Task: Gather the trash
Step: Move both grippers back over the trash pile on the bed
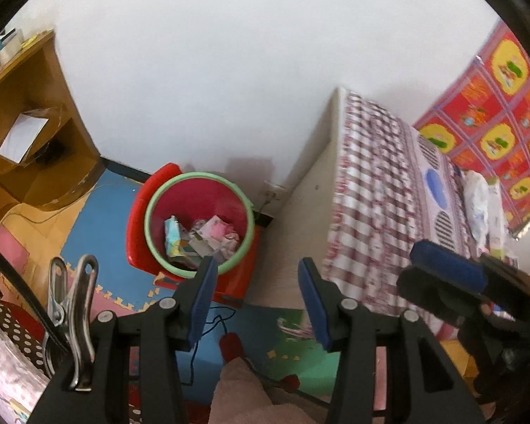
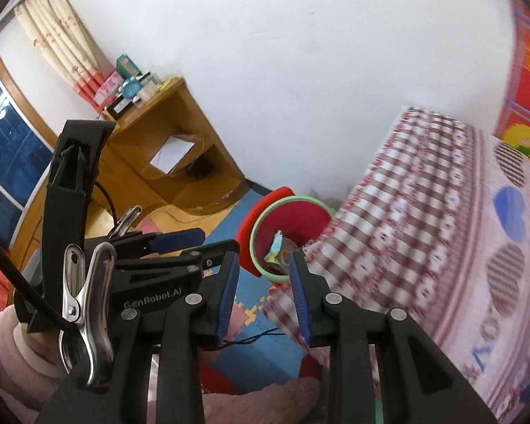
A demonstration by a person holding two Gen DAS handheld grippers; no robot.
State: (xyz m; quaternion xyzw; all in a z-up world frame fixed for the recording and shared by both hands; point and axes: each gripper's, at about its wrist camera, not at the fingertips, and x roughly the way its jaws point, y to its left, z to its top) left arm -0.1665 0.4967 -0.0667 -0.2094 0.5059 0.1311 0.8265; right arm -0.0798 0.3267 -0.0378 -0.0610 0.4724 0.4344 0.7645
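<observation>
A red trash bin with a green rim (image 1: 199, 222) stands on the floor by the wall, beside the bed. It holds crumpled wrappers and papers (image 1: 201, 238). It also shows in the right wrist view (image 2: 288, 236), partly hidden by the bedsheet. My left gripper (image 1: 258, 300) is open and empty, above the floor just in front of the bin. My right gripper (image 2: 265, 296) is open and empty, over the bed's edge. In the left wrist view the right gripper (image 1: 448, 272) shows at the right, over the bed. In the right wrist view the left gripper (image 2: 180, 243) shows at the left.
A bed with a red-checked sheet (image 1: 378, 205) fills the right side. A white plastic packet (image 1: 482, 205) lies on it. A wooden desk (image 1: 24, 134) stands at left with a paper inside. Coloured foam mats (image 1: 99, 219) cover the floor. A thin cable (image 1: 212, 321) lies on the mat.
</observation>
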